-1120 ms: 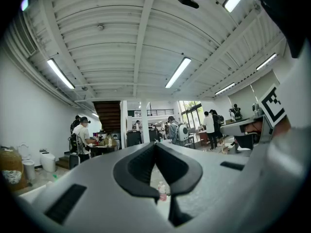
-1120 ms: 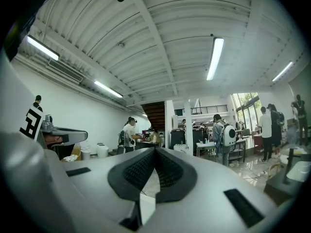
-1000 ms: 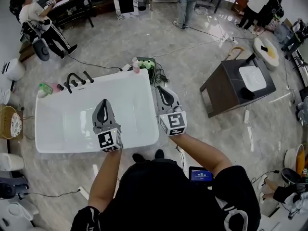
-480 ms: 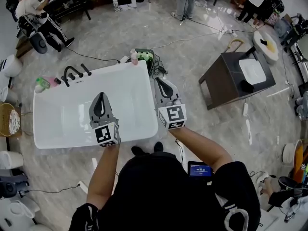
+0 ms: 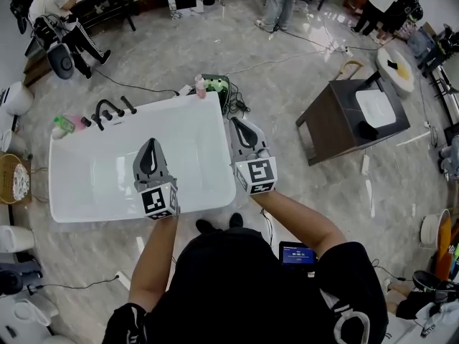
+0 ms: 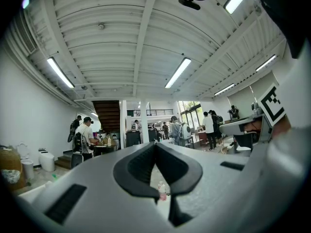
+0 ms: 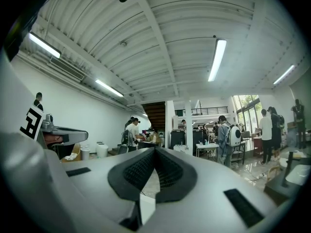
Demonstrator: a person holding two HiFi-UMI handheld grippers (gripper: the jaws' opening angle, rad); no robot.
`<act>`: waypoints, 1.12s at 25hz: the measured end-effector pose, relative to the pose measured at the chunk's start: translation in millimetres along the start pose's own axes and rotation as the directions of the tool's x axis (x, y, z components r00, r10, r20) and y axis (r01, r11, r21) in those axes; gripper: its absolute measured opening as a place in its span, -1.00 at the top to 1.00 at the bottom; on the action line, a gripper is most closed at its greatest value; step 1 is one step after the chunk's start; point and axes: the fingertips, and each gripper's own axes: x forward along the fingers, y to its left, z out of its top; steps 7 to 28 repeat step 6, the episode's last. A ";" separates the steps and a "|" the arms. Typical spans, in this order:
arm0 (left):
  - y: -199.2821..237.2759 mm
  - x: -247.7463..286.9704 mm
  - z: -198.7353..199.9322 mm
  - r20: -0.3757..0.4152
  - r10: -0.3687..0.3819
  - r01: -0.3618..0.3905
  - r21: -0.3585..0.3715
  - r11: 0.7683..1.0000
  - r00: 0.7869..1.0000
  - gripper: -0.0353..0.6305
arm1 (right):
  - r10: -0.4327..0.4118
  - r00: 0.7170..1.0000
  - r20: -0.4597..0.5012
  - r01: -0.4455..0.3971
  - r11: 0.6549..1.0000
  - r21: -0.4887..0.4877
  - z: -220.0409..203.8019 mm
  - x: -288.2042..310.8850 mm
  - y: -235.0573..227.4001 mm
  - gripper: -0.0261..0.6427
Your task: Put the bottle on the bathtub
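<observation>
A small pink bottle (image 5: pixel 201 87) with a white cap stands at the far right corner of the white bathtub (image 5: pixel 86 206), by its rim. Both grippers hover at the tub's near side, well short of the bottle. My left gripper (image 5: pixel 151 144) is over the basin, shut with nothing in it. My right gripper (image 5: pixel 235 123) is at the tub's right edge, also shut and empty. In the left gripper view the jaws (image 6: pixel 155 144) meet, and the bottle (image 6: pixel 161 190) shows small in the gap below them. The right gripper (image 7: pixel 155 150) is shut in its own view as well.
A black faucet (image 5: pixel 107 112) and green and pink bottles (image 5: pixel 66 125) sit at the tub's far left corner. A green object (image 5: pixel 218 84) and cables lie on the floor behind the tub. A dark table with a white basin (image 5: pixel 355 117) stands right. People stand at the back.
The head view has shifted a little, so the tub sits slightly higher in the picture. Both grippers stay shut and keep their places over the tub's near side.
</observation>
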 end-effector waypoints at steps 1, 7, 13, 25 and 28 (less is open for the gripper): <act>0.6 0.7 -0.1 0.000 -0.001 0.001 -0.001 1.000 1.000 0.86 | 0.000 1.000 0.000 0.000 1.000 0.000 0.0 0.8 0.4 0.90; 2.1 2.1 -0.1 0.000 -0.005 0.005 -0.002 1.000 1.000 0.86 | 0.000 1.000 -0.002 0.000 1.000 -0.002 -0.4 3.0 1.4 0.90; 2.1 2.1 -0.1 0.000 -0.005 0.005 -0.002 1.000 1.000 0.86 | 0.000 1.000 -0.002 0.000 1.000 -0.002 -0.4 3.0 1.4 0.90; 2.1 2.1 -0.1 0.000 -0.005 0.005 -0.002 1.000 1.000 0.86 | 0.000 1.000 -0.002 0.000 1.000 -0.002 -0.4 3.0 1.4 0.90; 2.1 2.1 -0.1 0.000 -0.005 0.005 -0.002 1.000 1.000 0.86 | 0.000 1.000 -0.002 0.000 1.000 -0.002 -0.4 3.0 1.4 0.90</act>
